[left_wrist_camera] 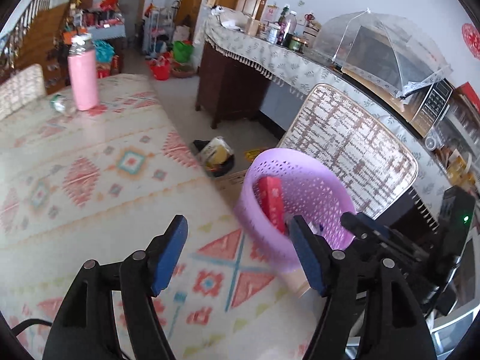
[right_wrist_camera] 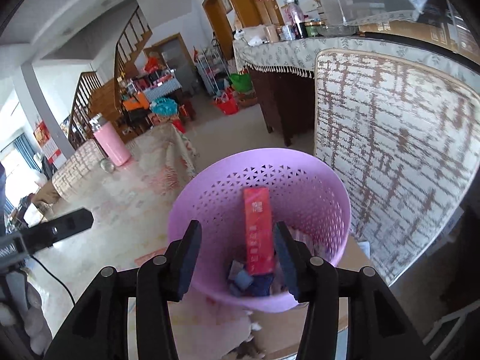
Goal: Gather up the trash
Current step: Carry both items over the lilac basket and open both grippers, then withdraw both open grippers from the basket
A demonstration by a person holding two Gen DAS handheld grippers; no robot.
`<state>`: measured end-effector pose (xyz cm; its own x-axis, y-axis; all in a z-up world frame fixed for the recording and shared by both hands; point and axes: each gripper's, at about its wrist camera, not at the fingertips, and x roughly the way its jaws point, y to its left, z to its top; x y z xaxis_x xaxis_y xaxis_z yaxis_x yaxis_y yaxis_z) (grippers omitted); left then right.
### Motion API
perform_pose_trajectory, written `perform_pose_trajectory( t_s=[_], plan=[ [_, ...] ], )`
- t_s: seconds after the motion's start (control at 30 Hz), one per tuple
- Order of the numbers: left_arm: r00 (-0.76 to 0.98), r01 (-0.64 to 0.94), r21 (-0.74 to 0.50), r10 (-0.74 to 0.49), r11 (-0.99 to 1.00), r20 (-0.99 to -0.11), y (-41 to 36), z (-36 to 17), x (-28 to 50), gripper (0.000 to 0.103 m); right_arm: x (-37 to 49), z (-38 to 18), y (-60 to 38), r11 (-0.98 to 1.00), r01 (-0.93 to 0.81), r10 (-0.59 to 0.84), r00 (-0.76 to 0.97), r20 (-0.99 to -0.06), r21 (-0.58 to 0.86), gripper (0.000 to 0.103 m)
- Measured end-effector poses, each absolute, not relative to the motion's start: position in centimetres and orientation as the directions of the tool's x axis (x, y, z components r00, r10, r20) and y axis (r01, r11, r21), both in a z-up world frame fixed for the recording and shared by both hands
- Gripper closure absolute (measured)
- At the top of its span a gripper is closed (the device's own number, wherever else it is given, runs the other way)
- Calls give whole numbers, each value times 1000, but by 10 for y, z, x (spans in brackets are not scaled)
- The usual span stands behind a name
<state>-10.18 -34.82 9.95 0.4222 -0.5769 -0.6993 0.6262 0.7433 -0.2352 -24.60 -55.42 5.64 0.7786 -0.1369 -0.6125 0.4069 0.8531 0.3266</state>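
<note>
Here, two handheld grippers work at a table covered in a patterned cloth (left_wrist_camera: 90, 156), beside a lilac perforated plastic waste basket (right_wrist_camera: 303, 186). The basket stands just off the table's edge, in front of a chair (right_wrist_camera: 399, 150) with a woven brown-and-cream back.

Seen from the right wrist, the right gripper (right_wrist_camera: 237, 258) hangs directly above the basket's mouth. Its blue-padded jaws are parted and grasp nothing. Below them, inside the basket, a long red carton (right_wrist_camera: 258, 225) leans upright against the wall, with small blue and pale scraps of rubbish at the bottom.

Seen from the left wrist, the left gripper (left_wrist_camera: 237, 255) hovers over the tablecloth close to the basket's near side. Its jaws are spread wide and empty. The red carton shows in the basket beyond its right finger.

At the table's far end stands a pink insulated bottle (left_wrist_camera: 82, 75), with a crumpled clear plastic bottle (left_wrist_camera: 61, 105) lying on its side next to it. Behind the chair runs a sideboard with a mesh food cover (left_wrist_camera: 381, 48) on top.
</note>
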Motion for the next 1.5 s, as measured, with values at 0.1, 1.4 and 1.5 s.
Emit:
perform_pose_trajectory(
  t_s=[0.1,1.4,1.5],
  plan=[
    [487,616,-195,-563,763,-668,-329,107,-127,28,-267,64,-540,850,417,-162,789,-593,322,48],
    [687,544,66,-399,836,-607,-269,97,-239,0,-346,70,-434,848,517,-350,712,-608,117,30],
    [668,555,70,-394,829,-632,-276,90,-235,0,-345,65,-440,840,529,-351,700,-622,121,30]
  ],
)
